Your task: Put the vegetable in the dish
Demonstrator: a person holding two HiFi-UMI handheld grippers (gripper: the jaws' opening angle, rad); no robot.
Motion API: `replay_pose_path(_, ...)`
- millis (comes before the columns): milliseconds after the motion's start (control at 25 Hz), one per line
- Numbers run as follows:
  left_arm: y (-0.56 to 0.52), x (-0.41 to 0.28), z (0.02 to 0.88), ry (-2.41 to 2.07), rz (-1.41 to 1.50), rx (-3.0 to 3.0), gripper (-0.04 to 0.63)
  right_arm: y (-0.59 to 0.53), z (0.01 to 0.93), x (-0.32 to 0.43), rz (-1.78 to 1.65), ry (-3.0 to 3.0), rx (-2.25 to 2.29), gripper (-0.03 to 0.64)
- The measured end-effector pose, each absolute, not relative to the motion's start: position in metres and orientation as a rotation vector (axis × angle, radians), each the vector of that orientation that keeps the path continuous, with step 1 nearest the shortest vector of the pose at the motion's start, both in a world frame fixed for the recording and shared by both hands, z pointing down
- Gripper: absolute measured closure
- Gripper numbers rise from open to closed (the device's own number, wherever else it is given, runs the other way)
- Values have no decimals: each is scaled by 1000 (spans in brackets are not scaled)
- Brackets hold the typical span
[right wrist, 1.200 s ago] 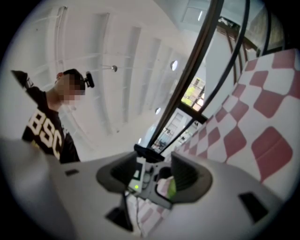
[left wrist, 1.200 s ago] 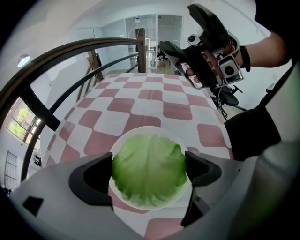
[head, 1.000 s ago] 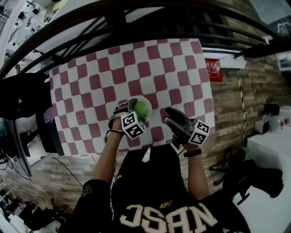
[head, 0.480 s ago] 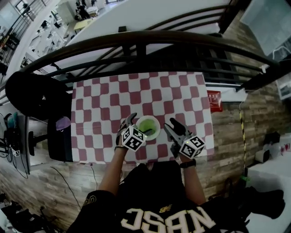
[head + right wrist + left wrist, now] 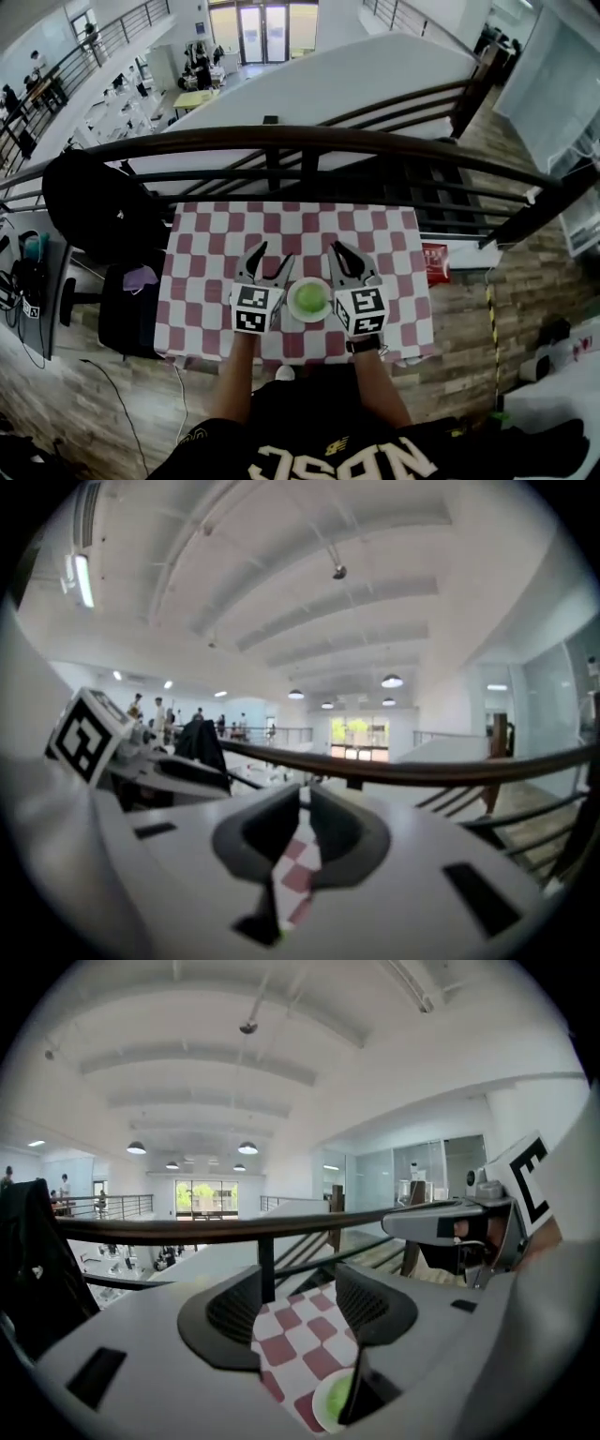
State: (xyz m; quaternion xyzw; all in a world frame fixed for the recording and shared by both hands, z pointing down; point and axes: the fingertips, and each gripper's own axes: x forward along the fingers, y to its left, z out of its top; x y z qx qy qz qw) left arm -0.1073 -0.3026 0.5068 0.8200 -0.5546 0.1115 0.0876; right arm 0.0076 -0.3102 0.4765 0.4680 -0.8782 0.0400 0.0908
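A white dish point(image 5: 296, 313) holding a round green vegetable point(image 5: 309, 298) stands near the front edge of the red-and-white checked table point(image 5: 206, 244). My left gripper point(image 5: 272, 255) is just left of the dish. Its jaws are apart and closing, with nothing between them. In the left gripper view point(image 5: 298, 1279) the dish point(image 5: 323, 1410) and vegetable point(image 5: 339, 1393) show low under the right jaw. My right gripper point(image 5: 341, 253) is just right of the dish. Its jaws point(image 5: 305, 789) are closing and almost together, and they hold nothing.
A dark railing point(image 5: 281, 141) runs along the table's far side, with a drop to a lower floor behind it. A black chair with a dark jacket point(image 5: 94, 206) stands at the table's left. A wooden floor and a red box point(image 5: 434, 261) lie to the right.
The left gripper has come off the dish and now stands beside it. The right gripper has moved in to the dish's other side and its jaws have narrowed. The head view has pulled back.
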Motion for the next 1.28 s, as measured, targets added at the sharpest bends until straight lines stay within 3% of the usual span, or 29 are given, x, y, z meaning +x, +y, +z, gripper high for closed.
replay_pose_path(240,-286,-133,432,-1870,32,2416,483,-296,425,-12,80,-2723,1436,598)
replay_pose_path(440,-265,-138,405,-1942,-45,2433,575,-281,423,-16,32,-2707,1437,600)
replay_pose_path(1280,-246,-135,434,-1898,-9,2453,577,-254,439,-46,54,-2710,1426,598)
